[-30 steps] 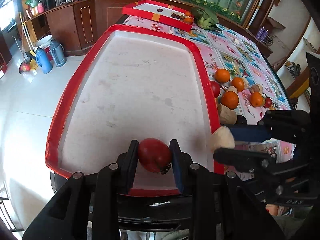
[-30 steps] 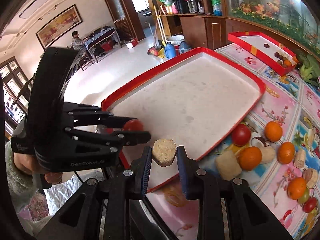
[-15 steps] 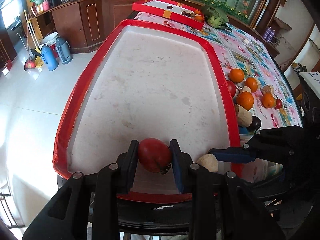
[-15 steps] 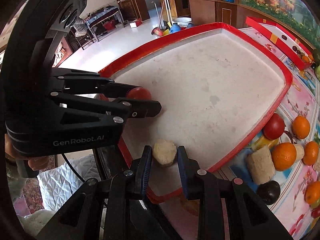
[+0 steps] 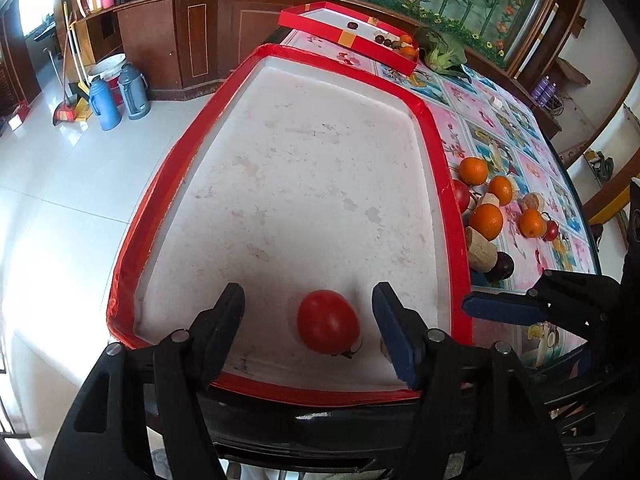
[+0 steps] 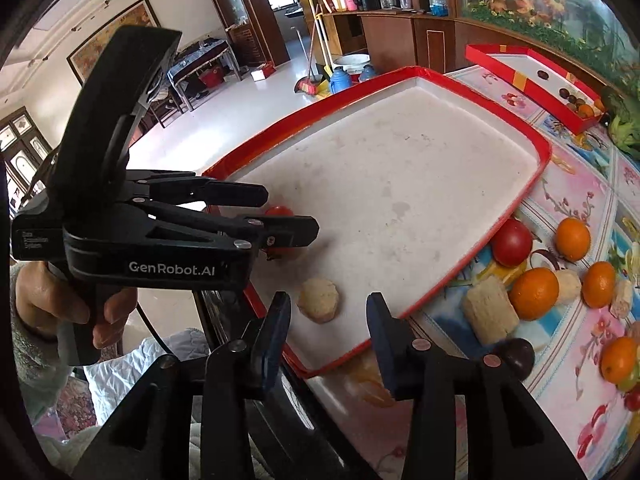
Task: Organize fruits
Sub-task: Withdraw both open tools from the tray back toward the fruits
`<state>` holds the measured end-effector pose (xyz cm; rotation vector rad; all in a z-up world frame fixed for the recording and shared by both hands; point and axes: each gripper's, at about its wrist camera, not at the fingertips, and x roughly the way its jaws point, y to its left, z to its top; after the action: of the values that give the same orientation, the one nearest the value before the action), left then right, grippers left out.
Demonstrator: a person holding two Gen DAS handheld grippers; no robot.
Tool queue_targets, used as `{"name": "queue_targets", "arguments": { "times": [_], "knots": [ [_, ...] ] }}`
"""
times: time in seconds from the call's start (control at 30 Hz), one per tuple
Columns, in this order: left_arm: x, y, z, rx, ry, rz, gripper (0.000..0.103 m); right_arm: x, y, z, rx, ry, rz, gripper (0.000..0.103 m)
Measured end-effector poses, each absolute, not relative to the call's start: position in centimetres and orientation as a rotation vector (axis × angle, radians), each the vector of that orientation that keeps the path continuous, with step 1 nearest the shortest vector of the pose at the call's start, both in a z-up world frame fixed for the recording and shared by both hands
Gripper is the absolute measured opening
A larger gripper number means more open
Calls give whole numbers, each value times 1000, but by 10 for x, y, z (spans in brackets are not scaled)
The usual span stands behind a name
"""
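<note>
- Left hand (image 6: 60, 304): bare fingers wrapped round the black handle, at the far left of the right wrist view, with a grey sleeve below.
- Left tongs (image 5: 308, 316): jaws opening and now spread; the pads stand clear on either side of the fruit and press on nothing.
- Red tomato (image 5: 327, 322): lies on the white floor of the large tray, between the left tongs' pads but apart from both, near the tray's near rim; its stem points toward the lower right.
- Large tray (image 5: 156, 216): white inside, red rim, resting on the counter; it holds only the tomato and the pale piece.
- Pale beige piece (image 6: 319, 300): a rough, blunt lump lying on the tray floor near the near corner, just to the right of the tomato.
- Right tongs (image 6: 328, 312): jaws opening and spread; the pale piece sits between the blue pads, touching neither.
- Counter (image 6: 568, 360): covered with a flowered cloth in pink and blue.
- Loose fruit on the cloth, right of the tray: a second tomato (image 6: 511, 242) against the tray's rim, an orange (image 6: 534, 294) touching a beige block (image 6: 490, 315), a dark plum (image 6: 518, 354), and further oranges beyond.
- Small red box (image 6: 524, 80): at the far end of the counter, holding a few small dark fruits.
</note>
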<state>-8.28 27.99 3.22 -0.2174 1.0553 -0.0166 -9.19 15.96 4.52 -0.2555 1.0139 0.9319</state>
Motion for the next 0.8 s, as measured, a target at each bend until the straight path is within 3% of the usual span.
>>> {"name": "queue_targets", "arguments": {
  "times": [0.43,0.8],
  "knots": [
    [-80,227,48,-149,1039,-102,66,-88,52,59,-75,966,731,50],
    [-69,150,58,-118,1040,-309,66,-87,-39,49,52,983,518,51]
  ]
}}
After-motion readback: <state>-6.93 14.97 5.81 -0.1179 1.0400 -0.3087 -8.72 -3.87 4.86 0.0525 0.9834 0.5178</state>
